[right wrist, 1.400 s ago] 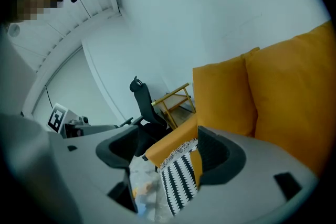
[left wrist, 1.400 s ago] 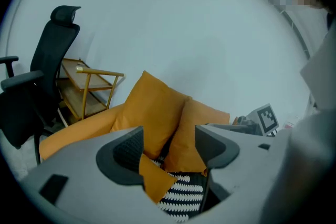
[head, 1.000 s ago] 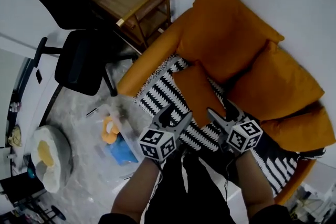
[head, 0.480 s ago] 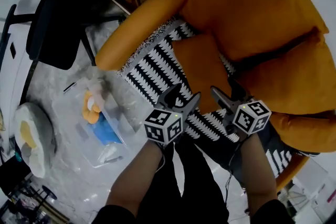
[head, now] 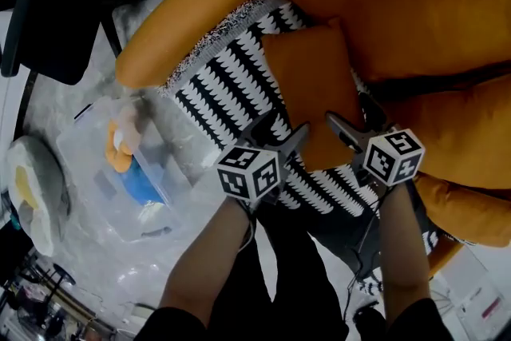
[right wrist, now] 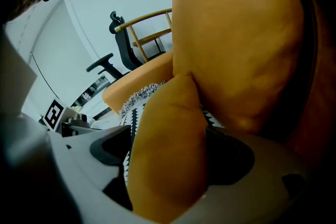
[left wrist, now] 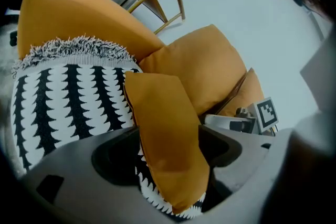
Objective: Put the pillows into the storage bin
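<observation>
A small orange pillow (head: 313, 88) lies on the black-and-white blanket (head: 227, 88) on the orange sofa. My left gripper (head: 281, 136) is at the pillow's near left corner, and my right gripper (head: 353, 117) is at its near right edge. In the left gripper view the pillow (left wrist: 163, 123) runs between the jaws of the left gripper (left wrist: 168, 155). In the right gripper view the pillow (right wrist: 168, 134) fills the gap of the right gripper (right wrist: 170, 157). Both pairs of jaws have just been opening and stand wide around the pillow. The clear storage bin (head: 88, 152) sits on the floor to the left.
Big orange back cushions (head: 415, 4) lean behind the pillow, with another (head: 467, 140) at the right. The bin holds an orange thing (head: 121, 148) and a blue thing (head: 144, 186). A black office chair (head: 56, 20) and a round white cushion (head: 32, 188) stand on the floor at left.
Both grippers have come down onto the small pillow, which now lies between their wider jaws. The head view has closed in on the sofa seat.
</observation>
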A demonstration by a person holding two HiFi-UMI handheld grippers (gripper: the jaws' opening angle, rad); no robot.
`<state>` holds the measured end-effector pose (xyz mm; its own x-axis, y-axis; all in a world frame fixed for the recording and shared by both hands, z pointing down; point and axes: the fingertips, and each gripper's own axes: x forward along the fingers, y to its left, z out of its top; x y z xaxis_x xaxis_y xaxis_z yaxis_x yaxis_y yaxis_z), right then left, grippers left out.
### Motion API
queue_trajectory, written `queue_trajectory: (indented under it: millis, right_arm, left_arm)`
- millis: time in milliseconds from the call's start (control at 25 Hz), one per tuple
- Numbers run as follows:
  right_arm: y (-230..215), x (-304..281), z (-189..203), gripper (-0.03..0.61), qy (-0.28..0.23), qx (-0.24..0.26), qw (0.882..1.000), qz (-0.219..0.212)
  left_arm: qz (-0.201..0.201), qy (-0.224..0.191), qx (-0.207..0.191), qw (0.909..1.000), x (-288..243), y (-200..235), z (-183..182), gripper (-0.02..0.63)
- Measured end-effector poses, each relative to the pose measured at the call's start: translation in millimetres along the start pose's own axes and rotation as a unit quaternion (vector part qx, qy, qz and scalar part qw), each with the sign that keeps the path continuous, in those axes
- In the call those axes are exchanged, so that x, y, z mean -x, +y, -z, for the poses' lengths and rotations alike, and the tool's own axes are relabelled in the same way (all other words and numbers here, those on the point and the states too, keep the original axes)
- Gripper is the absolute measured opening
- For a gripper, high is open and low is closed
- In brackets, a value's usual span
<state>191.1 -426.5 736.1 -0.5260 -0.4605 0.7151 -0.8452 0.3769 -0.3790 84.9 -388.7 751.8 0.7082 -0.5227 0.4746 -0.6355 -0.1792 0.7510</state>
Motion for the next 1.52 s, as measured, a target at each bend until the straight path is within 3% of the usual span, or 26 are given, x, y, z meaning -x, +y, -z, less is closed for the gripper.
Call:
queue_trajectory:
  millis: [440,720,1040,1240,1520]
  right_arm:
    - [-24.4,-17.1,46.5,0.540,0.068,0.001,0.997,-0.043]
    - [-26.8,-20.3,47.6,0.512,0.083,-0.011,0.994,-0.065]
    - [-1.4,-14.8,37.4,0.426,0.054,-0.004,0.996,-0.073]
    - [24.6,2.4,20.2,0.423,0.024,-0.004,0.996,-0.083]
    - [94.8,22.5,-28.7,0.417,0.011,0.018,0.995,-0.094]
  left_arm:
    - [0.033,0.012,0.043,0.9985,-43.7,13.4,35.6,0.382]
    - [0.062,0.024,0.061,0.9959,-57.5,4.8,35.7,0.389]
    - [0.059,0.031,0.018,0.9976,-40.1,-2.8,20.9,0.336]
    - [0.050,0.023,-0.017,0.9983,-11.6,-19.5,1.8,0.334]
    - [0.036,0.003,-0.030,0.9989,58.7,-38.1,-48.5,0.334]
